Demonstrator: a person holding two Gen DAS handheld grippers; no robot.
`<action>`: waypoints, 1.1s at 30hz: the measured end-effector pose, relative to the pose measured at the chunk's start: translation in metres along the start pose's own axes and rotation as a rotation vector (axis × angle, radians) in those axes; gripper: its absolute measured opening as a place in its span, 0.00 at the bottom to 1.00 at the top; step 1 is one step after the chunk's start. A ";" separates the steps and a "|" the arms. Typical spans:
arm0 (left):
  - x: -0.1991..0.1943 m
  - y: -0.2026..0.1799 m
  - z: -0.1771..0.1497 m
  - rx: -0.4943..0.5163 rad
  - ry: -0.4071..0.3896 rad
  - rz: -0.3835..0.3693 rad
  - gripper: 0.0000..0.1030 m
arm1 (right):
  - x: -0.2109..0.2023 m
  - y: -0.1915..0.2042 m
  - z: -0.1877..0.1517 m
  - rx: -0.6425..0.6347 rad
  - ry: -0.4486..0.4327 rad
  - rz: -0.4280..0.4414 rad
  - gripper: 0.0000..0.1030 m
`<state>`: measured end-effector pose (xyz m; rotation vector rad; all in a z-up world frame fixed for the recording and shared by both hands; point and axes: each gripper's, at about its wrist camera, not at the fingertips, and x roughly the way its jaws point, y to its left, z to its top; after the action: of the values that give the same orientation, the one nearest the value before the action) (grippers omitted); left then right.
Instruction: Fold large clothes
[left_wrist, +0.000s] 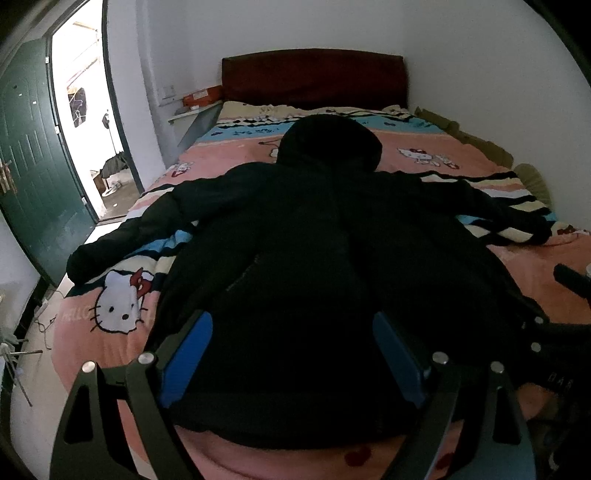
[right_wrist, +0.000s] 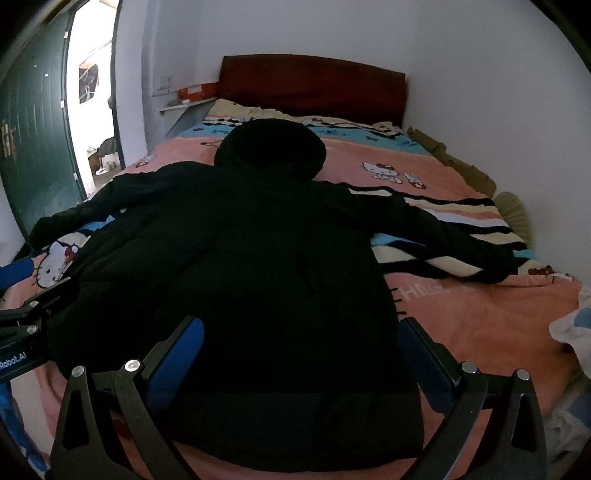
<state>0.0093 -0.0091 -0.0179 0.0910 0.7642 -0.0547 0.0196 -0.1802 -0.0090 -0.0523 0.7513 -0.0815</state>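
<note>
Black jacket (left_wrist: 314, 258) flat, hood toward headboard (left_wrist: 314, 77); both hand-held grippers (left_wrist: 291, 350) (right_wrist: 301, 354) agape.

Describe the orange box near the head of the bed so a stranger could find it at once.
Start at the dark red headboard against the white back wall. Just to its left, on the side toward the green door, a narrow pale shelf juts from the wall. The orange box lies flat on it, touching the headboard's edge: the only bright orange thing there, and nothing else on that shelf is as large.
</note>
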 end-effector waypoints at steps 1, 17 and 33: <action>0.000 -0.001 0.000 0.001 0.003 0.001 0.87 | 0.000 0.000 0.000 0.001 0.000 0.002 1.00; 0.013 -0.006 0.000 0.017 0.050 -0.018 0.87 | 0.008 -0.006 -0.004 0.019 0.012 0.012 1.00; 0.019 0.003 0.001 0.042 0.050 -0.093 0.87 | 0.018 -0.005 -0.004 0.012 0.050 -0.027 1.00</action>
<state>0.0237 -0.0062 -0.0298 0.0966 0.8168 -0.1576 0.0293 -0.1873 -0.0240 -0.0492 0.8005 -0.1134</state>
